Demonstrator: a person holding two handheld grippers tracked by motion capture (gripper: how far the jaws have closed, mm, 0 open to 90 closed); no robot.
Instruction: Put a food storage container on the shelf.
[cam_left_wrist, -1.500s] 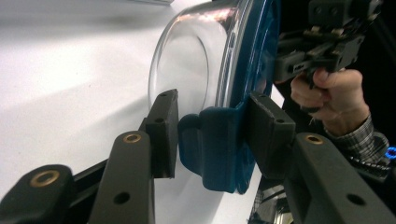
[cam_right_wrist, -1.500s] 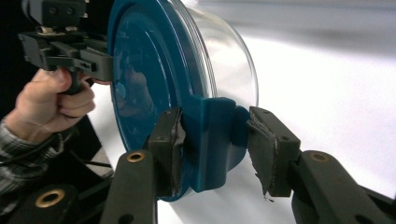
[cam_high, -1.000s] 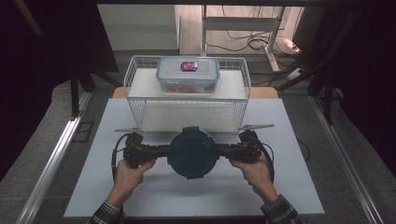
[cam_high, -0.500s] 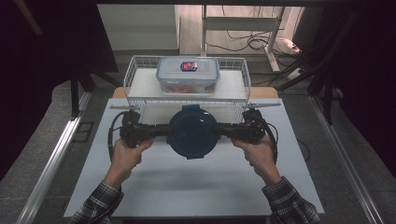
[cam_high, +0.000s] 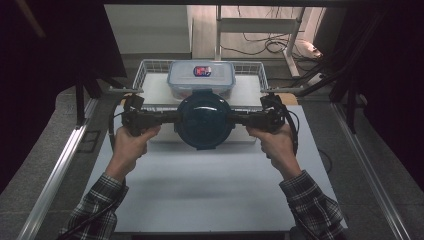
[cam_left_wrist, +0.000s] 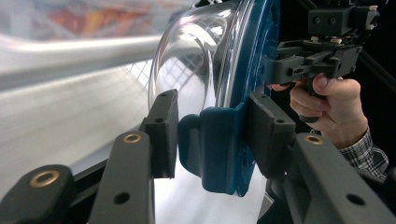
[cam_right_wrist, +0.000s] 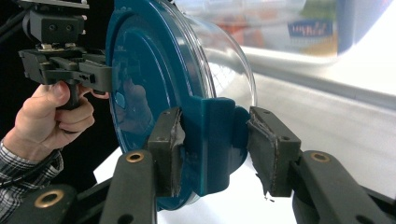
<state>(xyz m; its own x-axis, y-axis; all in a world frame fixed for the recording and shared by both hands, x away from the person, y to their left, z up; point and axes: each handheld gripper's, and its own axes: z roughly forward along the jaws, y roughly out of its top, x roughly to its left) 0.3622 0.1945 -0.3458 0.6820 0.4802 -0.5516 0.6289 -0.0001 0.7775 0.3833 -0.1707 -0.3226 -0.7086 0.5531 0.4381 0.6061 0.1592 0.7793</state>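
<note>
A round container (cam_high: 204, 120) with a dark blue lid and a clear glass bowl hangs in the air in front of the wire basket, held level between both hands. My left gripper (cam_high: 172, 118) is shut on the blue clip at its left side (cam_left_wrist: 212, 149). My right gripper (cam_high: 235, 118) is shut on the clip at its right side (cam_right_wrist: 217, 140). In the left gripper view the clear bowl (cam_left_wrist: 196, 60) faces left and the other hand (cam_left_wrist: 327, 107) shows behind it. In the right gripper view the lid (cam_right_wrist: 140, 84) faces left.
A white wire basket (cam_high: 150, 67) stands at the table's far side. Inside it sits a clear rectangular box (cam_high: 201, 77) with a blue-rimmed lid and a red label. The white tabletop (cam_high: 200, 190) lies below the hands. Dark frame posts stand at both sides.
Both hands have risen and moved away from me toward the basket, carrying the round container up off the table. The grips look the same.
</note>
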